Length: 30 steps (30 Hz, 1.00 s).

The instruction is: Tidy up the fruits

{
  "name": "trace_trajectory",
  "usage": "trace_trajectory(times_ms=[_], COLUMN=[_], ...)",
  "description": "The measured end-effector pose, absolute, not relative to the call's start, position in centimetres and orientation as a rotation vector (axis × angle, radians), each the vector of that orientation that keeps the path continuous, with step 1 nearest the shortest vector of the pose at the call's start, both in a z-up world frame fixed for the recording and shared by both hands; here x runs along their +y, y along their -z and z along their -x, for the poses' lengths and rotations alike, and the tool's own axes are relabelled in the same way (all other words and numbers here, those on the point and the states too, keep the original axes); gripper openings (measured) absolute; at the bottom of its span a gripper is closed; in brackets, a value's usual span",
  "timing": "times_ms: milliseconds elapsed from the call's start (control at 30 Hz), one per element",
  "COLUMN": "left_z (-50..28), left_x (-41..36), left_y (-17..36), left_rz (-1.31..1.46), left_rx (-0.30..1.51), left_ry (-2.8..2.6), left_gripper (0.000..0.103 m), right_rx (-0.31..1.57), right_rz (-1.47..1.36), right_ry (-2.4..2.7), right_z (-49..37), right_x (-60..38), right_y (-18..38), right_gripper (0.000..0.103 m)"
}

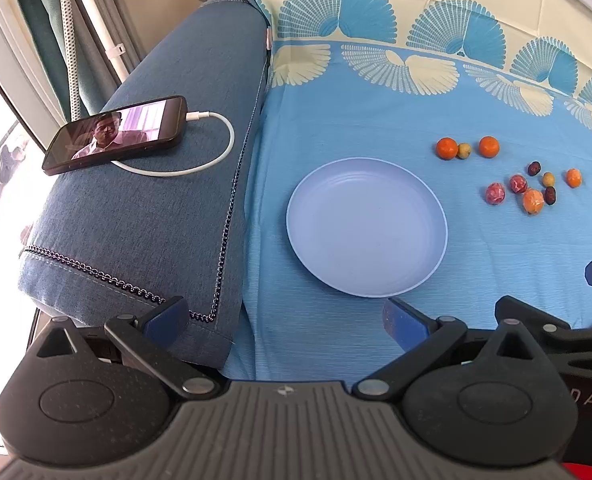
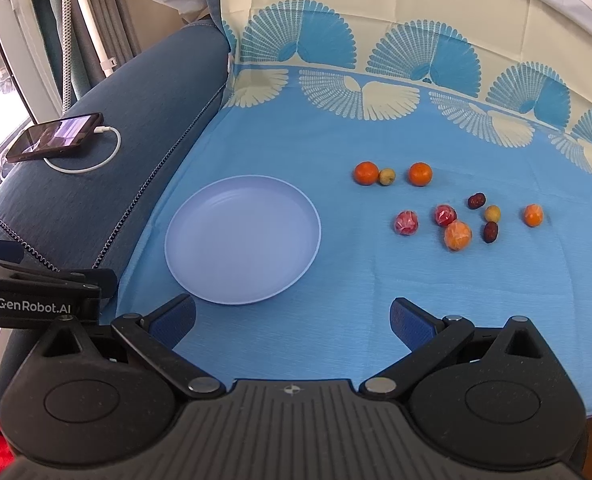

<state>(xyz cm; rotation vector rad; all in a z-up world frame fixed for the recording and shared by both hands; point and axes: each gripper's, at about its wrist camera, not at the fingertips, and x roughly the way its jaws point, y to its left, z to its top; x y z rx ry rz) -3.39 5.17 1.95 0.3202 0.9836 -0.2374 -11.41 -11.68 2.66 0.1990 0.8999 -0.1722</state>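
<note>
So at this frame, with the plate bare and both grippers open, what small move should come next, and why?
Probably the right hand-held gripper should reach forward and right toward the nearest fruit, the wrapped orange. The plate holds nothing, all the fruit lies loose on the blue cloth to its right, and the left hand-held gripper sits farther from it.

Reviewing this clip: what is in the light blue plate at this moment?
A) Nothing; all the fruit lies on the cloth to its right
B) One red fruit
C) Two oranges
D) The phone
A: the plate shows only its bare inside, while the fruits lie scattered on the blue cloth to its right, and the phone rests on the sofa arm.
</note>
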Motion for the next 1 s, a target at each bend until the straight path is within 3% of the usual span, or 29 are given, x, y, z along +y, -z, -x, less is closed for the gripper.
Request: trace_trajectory(times_ms=[1000], left_z=[1.3], left_x=[0.3], left_y=[-1.4], left_rz=[-0.348], left_rx=[0.996], left_ry=[0.302], left_gripper=[0.103], right_rx=[0.9], right_rz=[-0.375], right_ry=[0.341], right_z=[11.4], right_x=[-17.8], right_y=[0.7], right_gripper=[0.102])
